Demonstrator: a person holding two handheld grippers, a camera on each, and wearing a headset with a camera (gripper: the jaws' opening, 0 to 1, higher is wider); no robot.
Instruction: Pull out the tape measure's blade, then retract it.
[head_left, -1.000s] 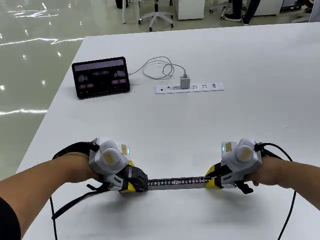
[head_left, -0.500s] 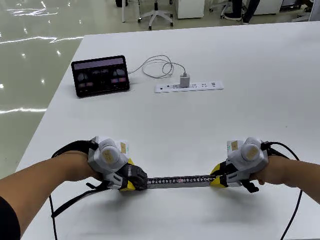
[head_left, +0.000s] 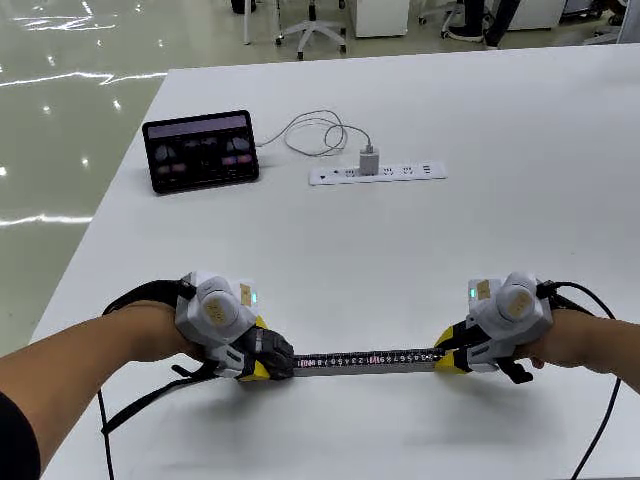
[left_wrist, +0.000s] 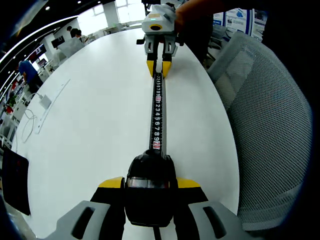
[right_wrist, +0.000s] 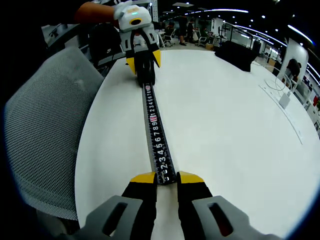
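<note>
Near front edge of surface (head_left: 400, 250): left hand-held gripper (head_left: 260, 352) clamped tape measure case (left_wrist: 150, 187); right hand-held gripper (head_left: 446, 357) pinched blade (right_wrist: 156, 135) tip. Pull-out step apparently in hand. Next: guide tip back toward case, slowly.

Left gripper (head_left: 262, 359) and right gripper (head_left: 447, 358) are clamped, well apart.
</note>
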